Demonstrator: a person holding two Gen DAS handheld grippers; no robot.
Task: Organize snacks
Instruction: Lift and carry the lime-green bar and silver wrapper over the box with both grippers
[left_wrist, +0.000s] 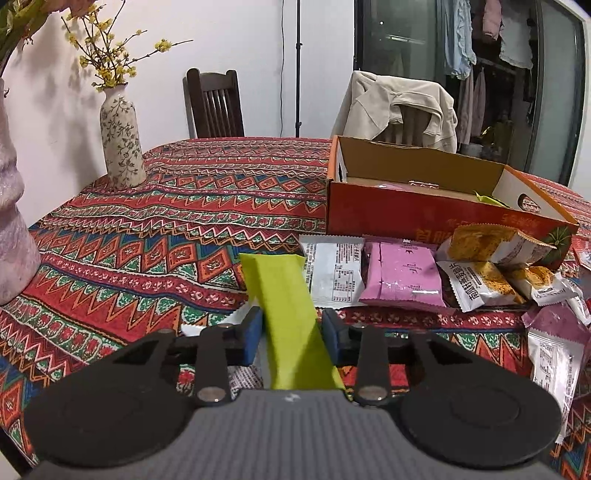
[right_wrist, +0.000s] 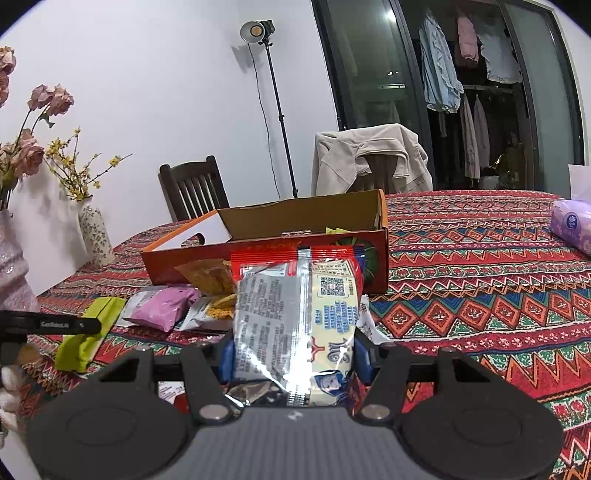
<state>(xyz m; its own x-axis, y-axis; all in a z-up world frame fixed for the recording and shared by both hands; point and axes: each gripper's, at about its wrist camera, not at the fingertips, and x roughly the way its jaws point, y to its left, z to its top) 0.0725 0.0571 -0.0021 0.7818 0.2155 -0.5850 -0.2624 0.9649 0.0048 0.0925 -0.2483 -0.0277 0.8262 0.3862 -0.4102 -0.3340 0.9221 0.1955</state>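
Left gripper (left_wrist: 291, 332) clamps one green packet (left_wrist: 284, 295), near the orange box (left_wrist: 424, 218). Right gripper (right_wrist: 295, 354) grips one silver packet (right_wrist: 291, 314) before it. Bare tablecloth (left_wrist: 166, 229) left of box.

Both wrist views low over the table (left_wrist: 184, 206), beyond fingers (left_wrist: 255, 328) the shared box (right_wrist: 266, 258), chairs, wall behind.

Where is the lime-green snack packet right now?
In the left wrist view the lime-green packet sits between the left gripper's pads, just left of the white packet and in front of the orange box.
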